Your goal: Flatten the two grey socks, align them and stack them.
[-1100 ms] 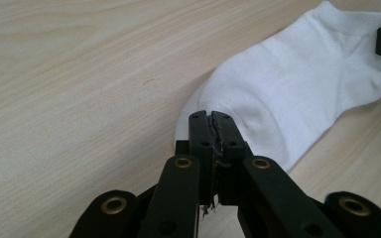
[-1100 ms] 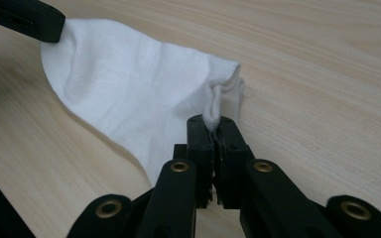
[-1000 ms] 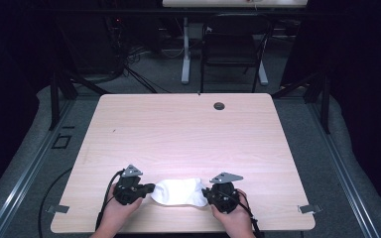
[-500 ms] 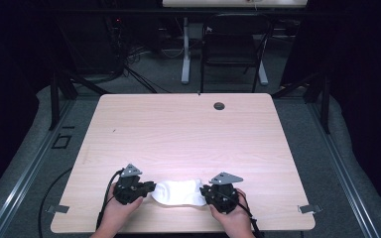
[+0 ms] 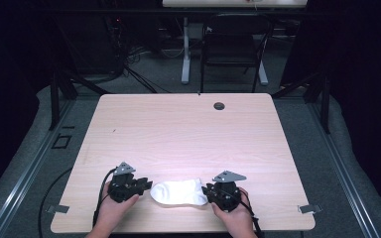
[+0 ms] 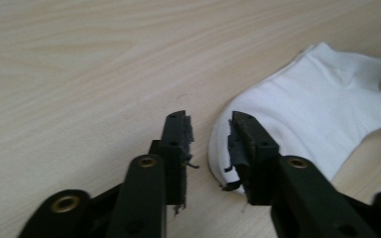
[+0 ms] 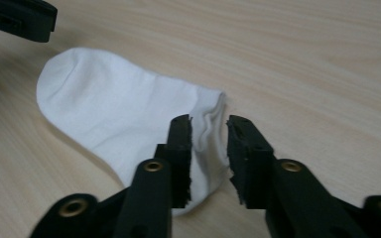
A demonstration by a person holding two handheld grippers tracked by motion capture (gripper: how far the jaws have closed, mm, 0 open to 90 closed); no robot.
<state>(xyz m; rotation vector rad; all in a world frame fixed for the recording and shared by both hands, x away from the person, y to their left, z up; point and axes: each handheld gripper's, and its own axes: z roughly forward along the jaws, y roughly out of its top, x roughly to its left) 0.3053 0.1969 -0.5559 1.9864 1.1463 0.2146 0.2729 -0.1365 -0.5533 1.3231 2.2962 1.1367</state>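
White ankle sock (image 5: pixel 178 192) lying flat on bench (image 5: pixel 188 134) now, less bunched than second ago. Left claw (image 6: pixel 209 133) and right claw (image 7: pixel 209 135) both released, looks like smoothing's wrapping up.

A pale wooden table (image 5: pixel 188 139) carries a white sock (image 5: pixel 178 192), lying flat near its near edge.

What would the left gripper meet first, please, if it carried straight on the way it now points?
Most likely the white sock: the left gripper stands open at its rounded end.
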